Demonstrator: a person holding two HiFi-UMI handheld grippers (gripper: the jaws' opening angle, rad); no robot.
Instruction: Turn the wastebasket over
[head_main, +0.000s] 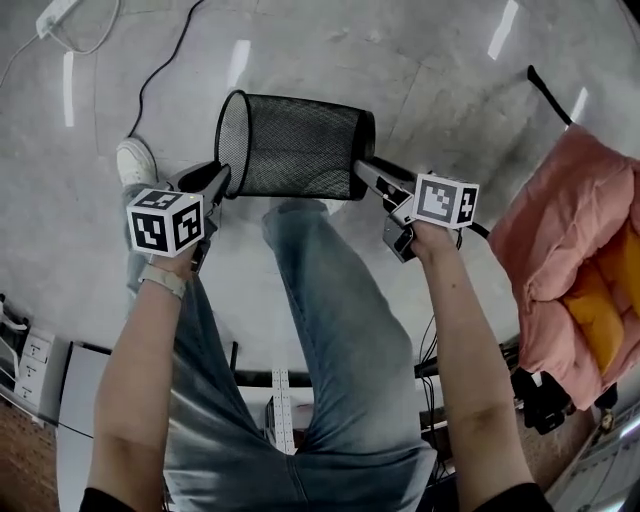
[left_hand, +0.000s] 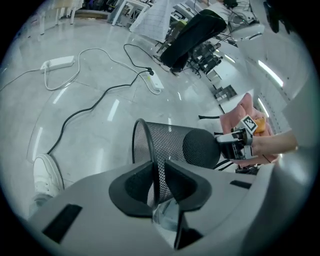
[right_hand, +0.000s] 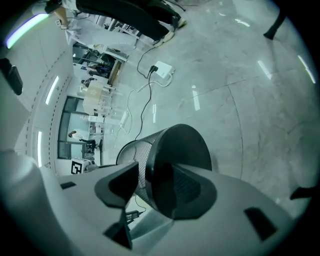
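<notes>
A black mesh wastebasket (head_main: 300, 145) lies on its side in front of me, open mouth to the left and solid base to the right. My left gripper (head_main: 218, 185) is shut on the basket's rim wire; in the left gripper view its jaws (left_hand: 159, 167) pinch the mesh wall (left_hand: 190, 145) just behind the rim. My right gripper (head_main: 362, 172) straddles the edge of the base (right_hand: 180, 150). One jaw lies over the base disc and the other stands slightly off the mesh side, so that gripper (right_hand: 150, 175) is open. Whether the basket touches the floor I cannot tell.
A person's jeans leg (head_main: 330, 330) and white shoe (head_main: 135, 160) stand right below and left of the basket. A pink and orange jacket (head_main: 575, 260) lies at the right. A power strip (left_hand: 60, 62) and cables (left_hand: 100, 100) trail over the grey floor beyond.
</notes>
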